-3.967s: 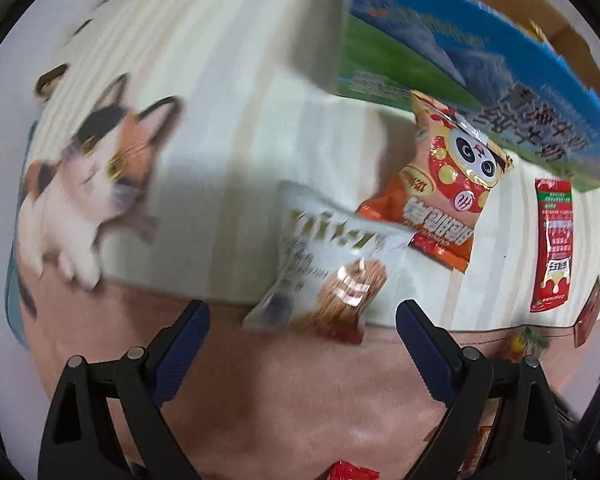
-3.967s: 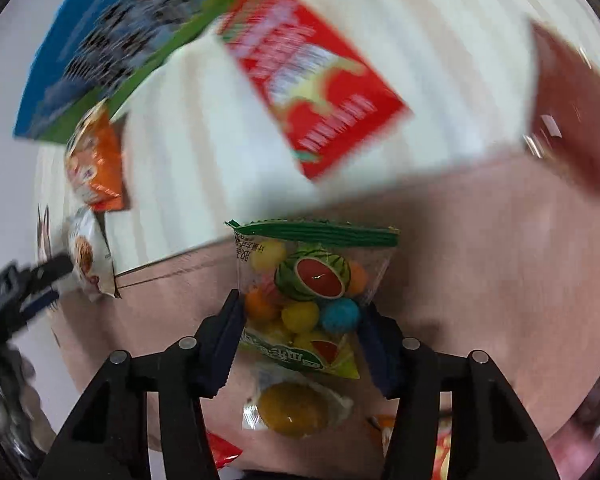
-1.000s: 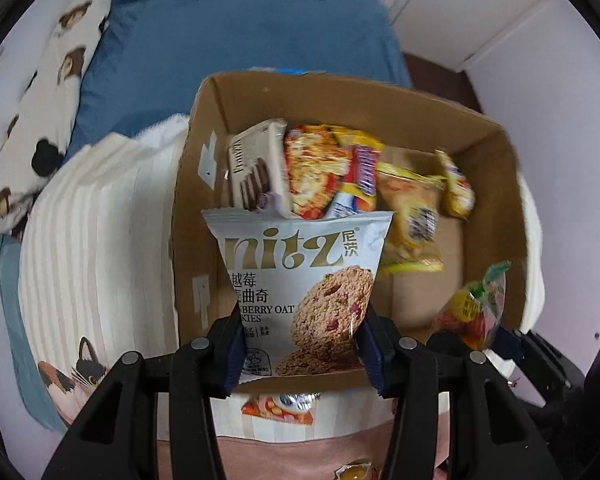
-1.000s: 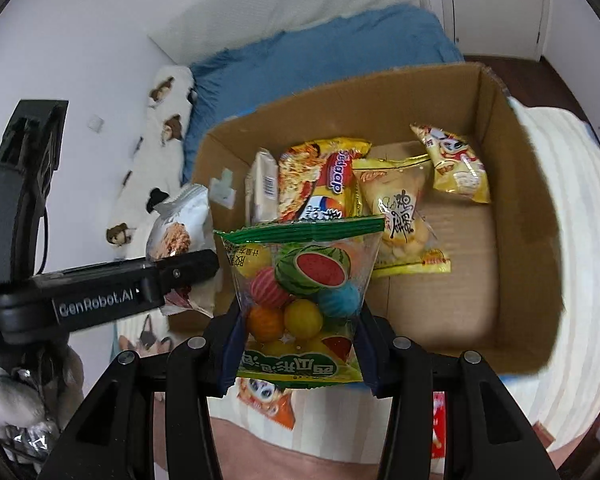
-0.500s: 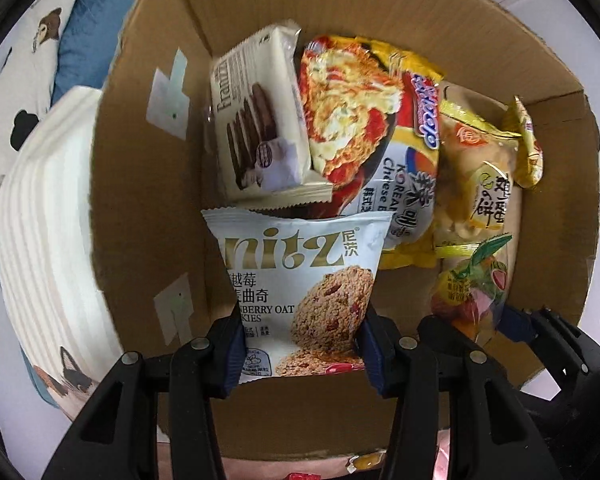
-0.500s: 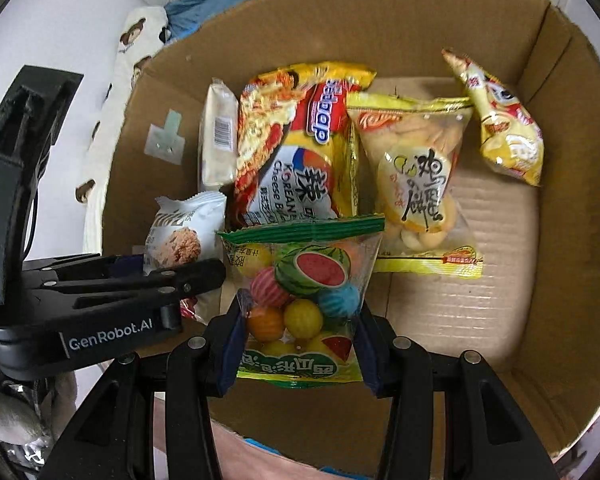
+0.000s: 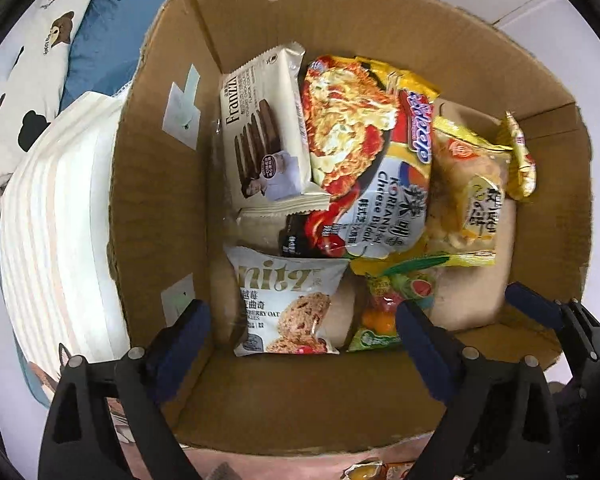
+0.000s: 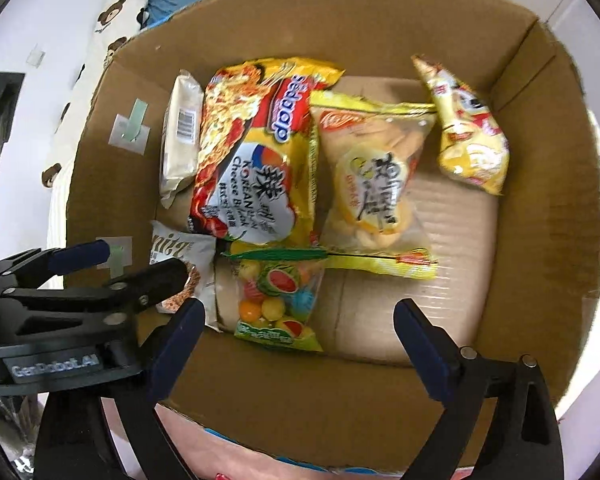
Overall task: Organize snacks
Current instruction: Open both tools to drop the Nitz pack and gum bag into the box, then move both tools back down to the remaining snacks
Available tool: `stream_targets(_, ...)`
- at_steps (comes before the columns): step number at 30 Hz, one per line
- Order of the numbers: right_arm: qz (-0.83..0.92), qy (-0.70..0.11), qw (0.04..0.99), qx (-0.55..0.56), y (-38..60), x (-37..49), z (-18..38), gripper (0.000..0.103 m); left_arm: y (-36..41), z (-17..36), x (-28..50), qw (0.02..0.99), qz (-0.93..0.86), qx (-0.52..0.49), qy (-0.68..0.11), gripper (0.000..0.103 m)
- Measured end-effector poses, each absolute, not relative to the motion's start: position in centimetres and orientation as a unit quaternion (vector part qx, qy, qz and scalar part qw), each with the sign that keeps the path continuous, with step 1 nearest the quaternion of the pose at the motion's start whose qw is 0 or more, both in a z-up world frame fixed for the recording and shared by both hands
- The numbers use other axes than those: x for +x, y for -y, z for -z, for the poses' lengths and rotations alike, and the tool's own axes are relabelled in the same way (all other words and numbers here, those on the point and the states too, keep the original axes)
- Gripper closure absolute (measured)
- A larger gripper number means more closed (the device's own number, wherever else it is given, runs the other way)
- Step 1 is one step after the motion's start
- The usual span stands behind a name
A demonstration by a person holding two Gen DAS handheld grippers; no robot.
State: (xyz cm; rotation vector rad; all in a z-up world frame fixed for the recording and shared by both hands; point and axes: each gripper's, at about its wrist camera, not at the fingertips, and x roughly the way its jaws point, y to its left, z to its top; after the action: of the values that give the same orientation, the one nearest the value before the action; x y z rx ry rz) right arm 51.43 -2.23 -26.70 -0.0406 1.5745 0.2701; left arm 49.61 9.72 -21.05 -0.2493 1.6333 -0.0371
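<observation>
Both the left gripper [image 7: 300, 332] and the right gripper [image 8: 296, 332] have just spread their jaws wide apart, gripping nothing, with the oat cookie packet [image 7: 286, 304] and fruit candy bag [image 8: 278, 292] lying loose between and beyond them on the cardboard box [image 8: 540, 240] floor, noodle packet [image 8: 256, 152] farther in.

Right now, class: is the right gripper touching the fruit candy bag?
Apart. In the right wrist view the right gripper stands open, and the fruit candy bag lies free on the box floor.
</observation>
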Motion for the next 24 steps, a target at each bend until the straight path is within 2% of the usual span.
stream_targets(8,-0.108,-0.679,0.726,-0.017,3.8,49.7,24.2,0.005,-9.7,17.3,47.6,0.716,0.015,-0.099,-0.691,0.008)
stream_targets(24,-0.101,-0.555,0.825,-0.025,6.6,40.5,14.2,0.005,-8.9,6.4,39.2,0.839,-0.016,-0.068,-0.540,0.008)
